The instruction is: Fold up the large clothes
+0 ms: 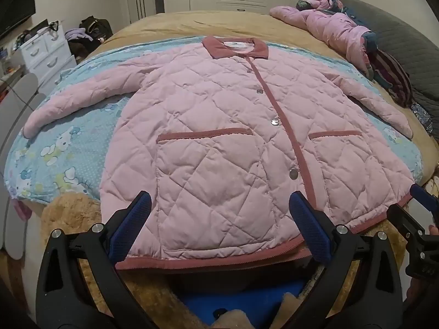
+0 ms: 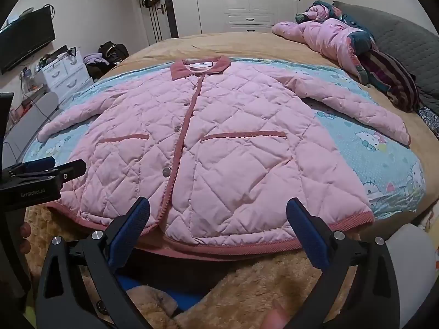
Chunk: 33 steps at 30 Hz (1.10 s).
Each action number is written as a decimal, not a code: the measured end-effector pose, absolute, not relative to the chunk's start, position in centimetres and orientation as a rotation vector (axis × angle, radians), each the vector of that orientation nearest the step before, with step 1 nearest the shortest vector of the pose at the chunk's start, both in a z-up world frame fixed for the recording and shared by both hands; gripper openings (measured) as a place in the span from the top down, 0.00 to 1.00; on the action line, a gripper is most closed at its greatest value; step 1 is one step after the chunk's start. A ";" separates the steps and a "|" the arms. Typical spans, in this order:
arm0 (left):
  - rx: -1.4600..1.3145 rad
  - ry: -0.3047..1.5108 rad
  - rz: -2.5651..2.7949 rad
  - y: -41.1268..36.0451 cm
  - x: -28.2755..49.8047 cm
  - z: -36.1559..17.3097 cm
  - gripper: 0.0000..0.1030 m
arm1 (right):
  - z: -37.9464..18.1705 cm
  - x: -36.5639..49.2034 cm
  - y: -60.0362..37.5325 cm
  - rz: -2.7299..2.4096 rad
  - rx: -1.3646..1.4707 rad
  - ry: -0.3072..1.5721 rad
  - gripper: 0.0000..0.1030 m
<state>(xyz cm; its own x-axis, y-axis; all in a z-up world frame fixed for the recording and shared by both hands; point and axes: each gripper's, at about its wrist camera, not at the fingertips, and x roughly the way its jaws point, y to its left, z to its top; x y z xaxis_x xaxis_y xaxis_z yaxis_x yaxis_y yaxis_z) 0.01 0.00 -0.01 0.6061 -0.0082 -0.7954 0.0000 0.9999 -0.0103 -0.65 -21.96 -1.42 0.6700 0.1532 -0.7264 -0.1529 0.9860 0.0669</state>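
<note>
Both my left gripper [image 1: 219, 227] and right gripper [image 2: 218, 229] hover, jaws spread, over the quilted pink jacket's [image 1: 219, 137] hem [image 1: 208, 261]; I'd pinch its corners evenly, then fold.

Both views low, facing jacket [image 1: 219, 137] hem

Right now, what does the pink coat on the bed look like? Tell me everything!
The pink coat is puffy and quilted in diamonds, with darker rose collar, hem, front strip and pocket edges, plus silver snaps. It lies flat, front up, closed, sleeves spread out, on a blue cartoon blanket. Neither open claw, left or right, grips it.
</note>
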 end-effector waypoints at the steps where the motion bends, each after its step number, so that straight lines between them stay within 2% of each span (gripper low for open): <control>1: -0.007 0.919 -0.005 0.0 0.0 0.0 0.09 | -1.4 -0.6 -22.0 0.176 0.007 0.816 0.04; 33: -0.021 0.912 -0.052 -0.1 -0.1 0.3 0.09 | -0.9 -0.9 -21.7 0.167 0.030 0.799 0.04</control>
<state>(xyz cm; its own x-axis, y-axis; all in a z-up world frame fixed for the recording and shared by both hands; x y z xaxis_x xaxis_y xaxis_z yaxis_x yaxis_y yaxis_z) -0.11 -0.14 0.27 0.6111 -0.0541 -0.7897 0.0362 0.9985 -0.0404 -0.87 -21.74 -0.90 0.6847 0.1598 -0.7111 -0.1374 0.9865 0.0894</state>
